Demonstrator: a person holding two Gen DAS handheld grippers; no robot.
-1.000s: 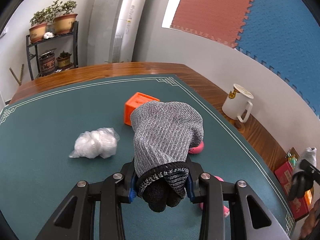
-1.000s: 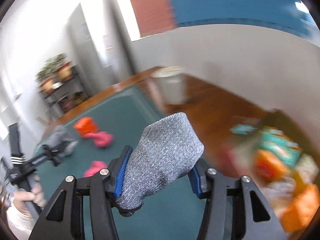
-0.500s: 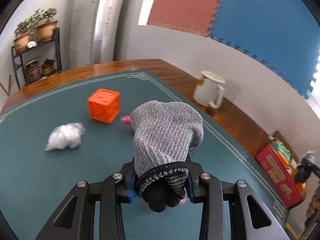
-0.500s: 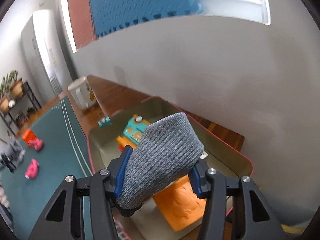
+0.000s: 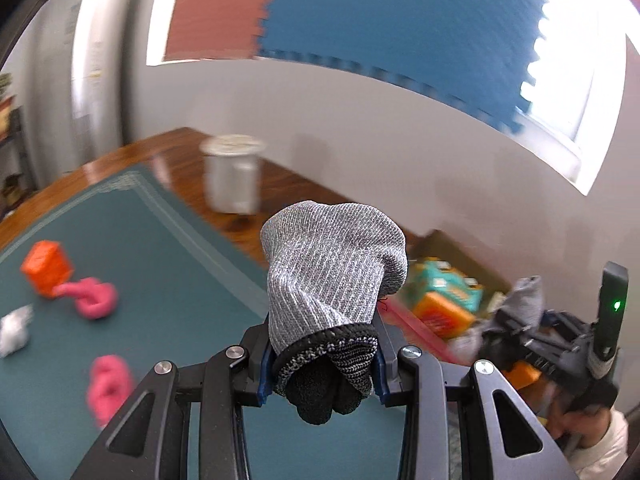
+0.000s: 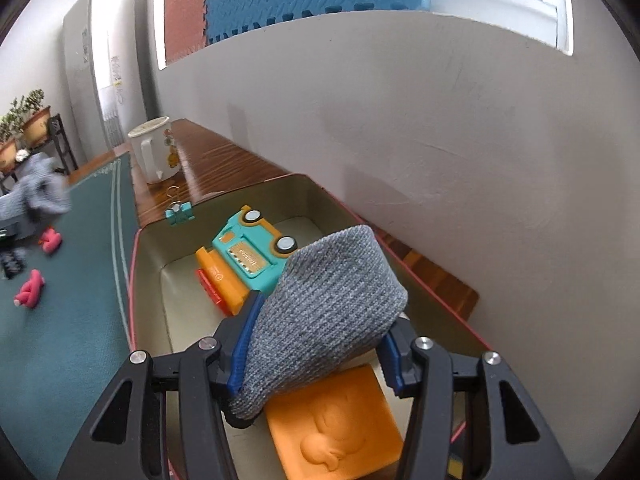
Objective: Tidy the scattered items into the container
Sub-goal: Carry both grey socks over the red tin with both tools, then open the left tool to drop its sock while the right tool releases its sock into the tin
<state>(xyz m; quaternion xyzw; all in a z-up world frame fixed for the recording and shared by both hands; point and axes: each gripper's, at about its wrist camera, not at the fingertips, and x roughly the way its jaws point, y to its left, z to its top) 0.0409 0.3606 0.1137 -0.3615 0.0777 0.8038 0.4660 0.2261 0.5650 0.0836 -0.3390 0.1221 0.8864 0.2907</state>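
**Both grippers carrying gray gloves; right one over the box**

Edges/room: the container, a red-rimmed box w/ tan inner walls, sits at the table's far edge close to the white wall. A narrow strip of wood tabletop shows between box and wall. The green mat is mostly bare on the side nearest the box.

In the box: teal-orange toy truck toward the far end, orange embossed block at the near end; bare floor between them on the mat side.

Around: white mug on the wood beyond the box, a small teal binder clip just beside the box's far corner. On the mat, well apart from the box: orange cube touching a pink loop, a second pink piece nearer, a white wad at frame edge. Left view is motion-blurred.

Grippers: right gripper tilts down over the box's near end, jaws clamped on a gray knit glove that hangs above the orange block. Left gripper is over the mat, pointing toward the box, jaws closed on a gray glove w/ dark cuff. A hand w/ pale sleeve holds the right gripper's handle.
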